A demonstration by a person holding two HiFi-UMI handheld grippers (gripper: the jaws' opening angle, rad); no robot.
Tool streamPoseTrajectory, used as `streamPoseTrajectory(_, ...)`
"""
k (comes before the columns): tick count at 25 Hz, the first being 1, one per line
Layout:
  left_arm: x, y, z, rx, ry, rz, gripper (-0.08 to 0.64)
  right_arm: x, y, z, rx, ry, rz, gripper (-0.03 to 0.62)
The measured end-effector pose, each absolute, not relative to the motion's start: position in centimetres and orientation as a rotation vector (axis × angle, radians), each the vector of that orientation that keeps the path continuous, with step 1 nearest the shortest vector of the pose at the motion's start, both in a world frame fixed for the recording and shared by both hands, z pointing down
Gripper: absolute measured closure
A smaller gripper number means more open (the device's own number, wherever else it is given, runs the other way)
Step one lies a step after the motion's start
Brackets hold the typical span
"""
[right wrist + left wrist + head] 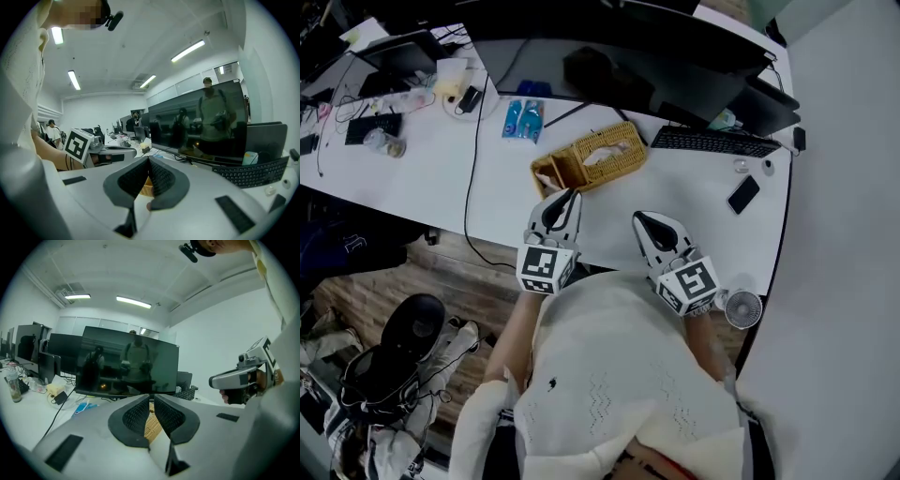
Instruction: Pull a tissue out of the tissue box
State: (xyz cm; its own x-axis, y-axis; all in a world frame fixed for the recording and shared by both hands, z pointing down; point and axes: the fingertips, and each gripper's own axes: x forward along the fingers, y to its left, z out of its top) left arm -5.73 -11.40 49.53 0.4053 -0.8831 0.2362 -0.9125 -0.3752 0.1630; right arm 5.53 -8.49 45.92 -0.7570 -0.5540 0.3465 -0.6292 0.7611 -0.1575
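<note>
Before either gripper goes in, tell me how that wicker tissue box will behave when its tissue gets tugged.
The wicker tissue box looks woven and thin-walled, so probably light; on the smooth white desk it may slide or lift with the pull. The tissue poking from its slot looks soft, likely floppy and easy to tear.

Left hand-held gripper (pixel 571 194) and right hand-held gripper (pixel 638 218) closed.
</note>
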Motion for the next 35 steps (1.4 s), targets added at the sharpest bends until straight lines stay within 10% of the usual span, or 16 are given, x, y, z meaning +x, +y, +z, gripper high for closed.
streamPoseTrajectory(35,-3.7,-22.4,65.5,2.109,-1.247,0.555,0.461,7.0,-9.2,48.3,1.369,-2.386,0.523,0.591)
